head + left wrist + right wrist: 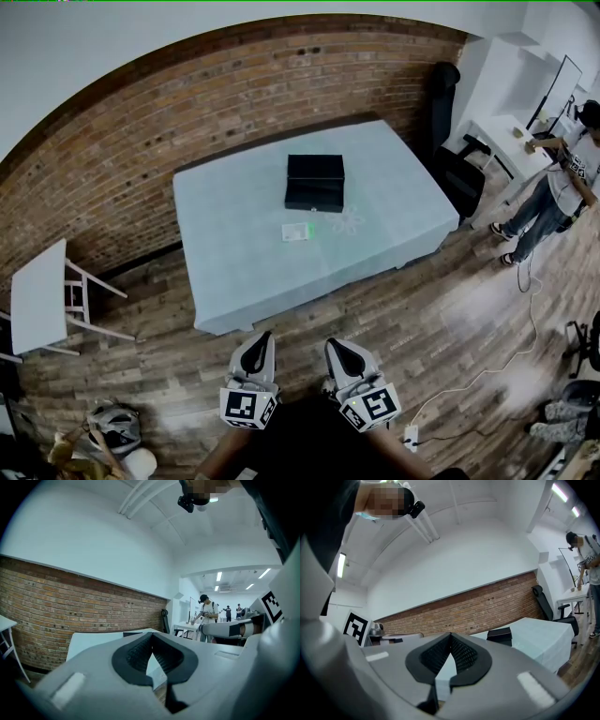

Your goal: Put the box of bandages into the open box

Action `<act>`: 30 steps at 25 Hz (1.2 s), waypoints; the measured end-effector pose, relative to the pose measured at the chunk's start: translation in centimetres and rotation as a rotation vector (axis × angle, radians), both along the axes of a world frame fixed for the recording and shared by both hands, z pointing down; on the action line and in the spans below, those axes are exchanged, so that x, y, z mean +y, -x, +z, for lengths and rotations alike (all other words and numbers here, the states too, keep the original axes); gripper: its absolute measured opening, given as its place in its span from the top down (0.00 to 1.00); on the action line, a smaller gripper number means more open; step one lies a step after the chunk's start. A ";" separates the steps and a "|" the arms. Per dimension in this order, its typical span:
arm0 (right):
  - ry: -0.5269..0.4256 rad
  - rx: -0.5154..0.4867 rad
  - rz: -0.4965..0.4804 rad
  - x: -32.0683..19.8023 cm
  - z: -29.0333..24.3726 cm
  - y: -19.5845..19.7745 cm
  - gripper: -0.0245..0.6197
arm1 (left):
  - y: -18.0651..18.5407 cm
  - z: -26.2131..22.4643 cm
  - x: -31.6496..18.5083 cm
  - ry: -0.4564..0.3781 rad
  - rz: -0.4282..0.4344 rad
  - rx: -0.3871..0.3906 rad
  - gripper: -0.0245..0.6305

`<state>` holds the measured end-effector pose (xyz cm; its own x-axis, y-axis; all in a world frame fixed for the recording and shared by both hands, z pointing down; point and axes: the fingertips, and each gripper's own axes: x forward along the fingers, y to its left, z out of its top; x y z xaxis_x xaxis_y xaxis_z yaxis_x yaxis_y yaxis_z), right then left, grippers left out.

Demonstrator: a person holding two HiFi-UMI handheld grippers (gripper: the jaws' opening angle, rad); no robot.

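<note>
No lettering is legible. The small white-and-green flat box (296, 231) on the pale cloth-covered table (225, 272) carries print too small to read.

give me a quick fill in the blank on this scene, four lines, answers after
1. The open box is coloured ____.
2. The box of bandages lies on the ____, outside the open box.
3. The wall at the back is made of ____.
4. The jaws of the left gripper and the right gripper are both ____, with nothing between them.
Missing words: black; table; brick; shut.
</note>
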<state>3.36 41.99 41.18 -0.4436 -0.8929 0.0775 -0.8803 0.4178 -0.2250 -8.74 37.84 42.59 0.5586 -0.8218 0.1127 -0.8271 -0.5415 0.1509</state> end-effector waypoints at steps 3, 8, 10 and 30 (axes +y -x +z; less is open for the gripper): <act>0.004 -0.004 -0.009 0.3 0.3 -1.7 0.96 | -1.5 0.1 0.2 0.003 -0.016 -0.005 0.96; 0.019 -0.012 -0.041 0.8 2.0 -4.3 0.96 | -4.8 0.8 1.2 0.014 -0.014 -0.021 0.96; 0.021 -0.012 -0.055 0.6 2.3 -5.2 0.96 | -6.1 0.8 1.6 0.016 -0.006 -0.036 0.96; 0.024 -0.008 -0.047 -8.0 2.9 -6.0 0.96 | -6.8 2.5 -7.0 0.038 0.002 -0.024 0.96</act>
